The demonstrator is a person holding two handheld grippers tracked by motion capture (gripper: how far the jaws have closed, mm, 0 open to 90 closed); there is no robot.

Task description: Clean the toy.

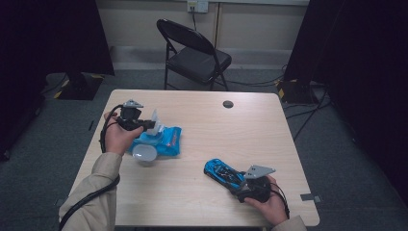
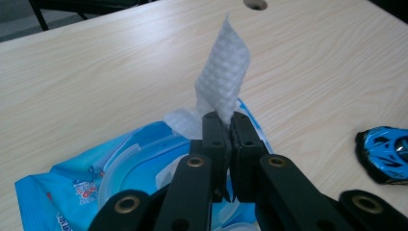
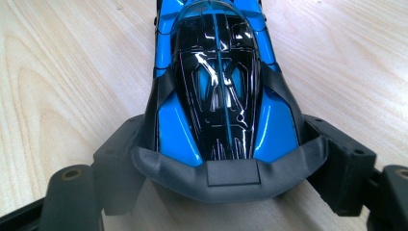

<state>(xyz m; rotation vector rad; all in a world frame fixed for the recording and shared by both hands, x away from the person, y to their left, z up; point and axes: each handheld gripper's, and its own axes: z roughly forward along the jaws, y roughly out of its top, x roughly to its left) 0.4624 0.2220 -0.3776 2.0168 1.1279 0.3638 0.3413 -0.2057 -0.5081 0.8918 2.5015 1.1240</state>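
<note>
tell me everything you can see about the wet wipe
The wipe is a white sheet with a dimpled, quilted texture, looking like soft fabric. It stands up in a narrow folded strip, pinched near its lower end between the shut jaws of the left gripper. Its base trails down to the opening of the blue pack, whose lid is flipped open. The pack lies on the wooden table.

Recording lab or studio, black curtains (image 1: 53, 33) (both sides), folding chair (image 1: 195, 55), floor cables (image 1: 308, 113), bare table (image 1: 250, 139)
</note>
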